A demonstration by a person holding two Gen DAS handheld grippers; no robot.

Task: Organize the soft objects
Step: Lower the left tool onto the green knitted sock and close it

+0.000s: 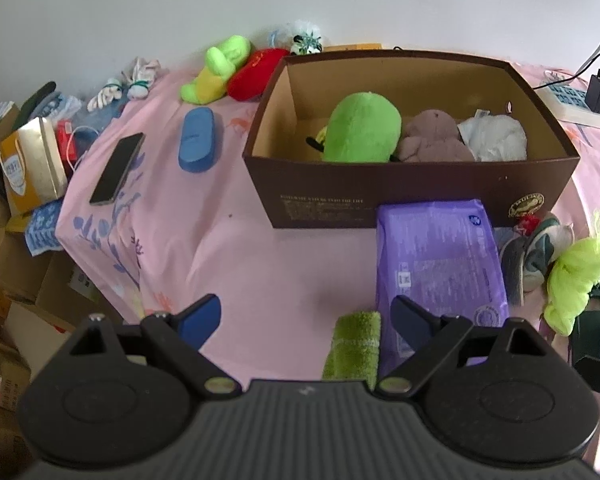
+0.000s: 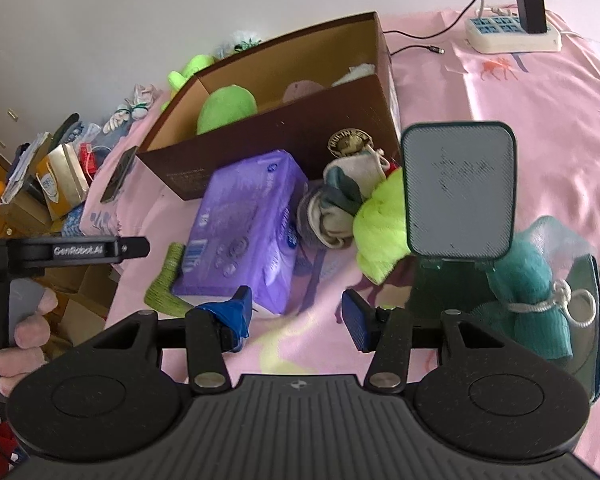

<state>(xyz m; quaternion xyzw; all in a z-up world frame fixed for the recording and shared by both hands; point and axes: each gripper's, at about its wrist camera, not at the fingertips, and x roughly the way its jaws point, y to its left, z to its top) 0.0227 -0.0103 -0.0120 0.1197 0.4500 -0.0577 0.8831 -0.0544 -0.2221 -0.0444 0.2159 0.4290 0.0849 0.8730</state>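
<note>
Right now both tools hang over the pink bedsheet with nothing in them: the left gripper has its jaws spread wide, and the right gripper is parted about halfway, blue pads facing bare sheet. Straight ahead of the left gripper sits the brown box, open-topped, holding a green plush, a brownish plush and a white soft bundle side by side. Between that gripper and the box lies a purple pack, one end against the box front, with a folded green towel touching its near left edge, just inside the gripper's right finger. From the right wrist view, the purple pack sits just beyond the left finger, a neon-yellow mesh puff and rolled socks lie further ahead, and a teal mesh bundle rests to the right.
</note>
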